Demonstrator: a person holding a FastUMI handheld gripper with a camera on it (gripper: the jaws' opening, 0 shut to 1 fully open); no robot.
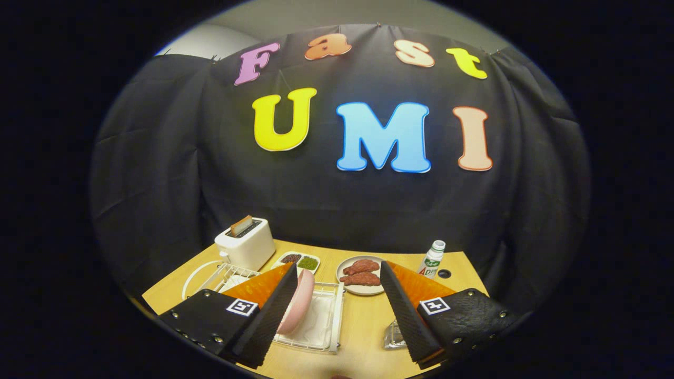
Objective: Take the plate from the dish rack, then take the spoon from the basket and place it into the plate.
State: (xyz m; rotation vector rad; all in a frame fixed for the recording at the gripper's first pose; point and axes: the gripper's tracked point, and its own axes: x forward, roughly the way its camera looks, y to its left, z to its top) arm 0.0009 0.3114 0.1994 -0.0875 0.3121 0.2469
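A pink plate (299,305) stands on its edge in a white wire dish rack (333,316) on the wooden table. My gripper (338,267) is open wide above the rack. The plate lies between the fingers, close against the inner side of the left finger (274,310). The right finger (403,310) is well apart from it. More white wire frame (218,275) shows behind the left finger, partly hidden by it. A small clear object (392,337) sits by the right finger's base; I cannot tell what it is.
A white toaster (246,243) with a slice in it stands at the table's back left. Beyond the fingers are a small tray of condiments (300,260), a plate of meat pieces (361,275) and a white bottle (433,258). The black cloth wall closes the back.
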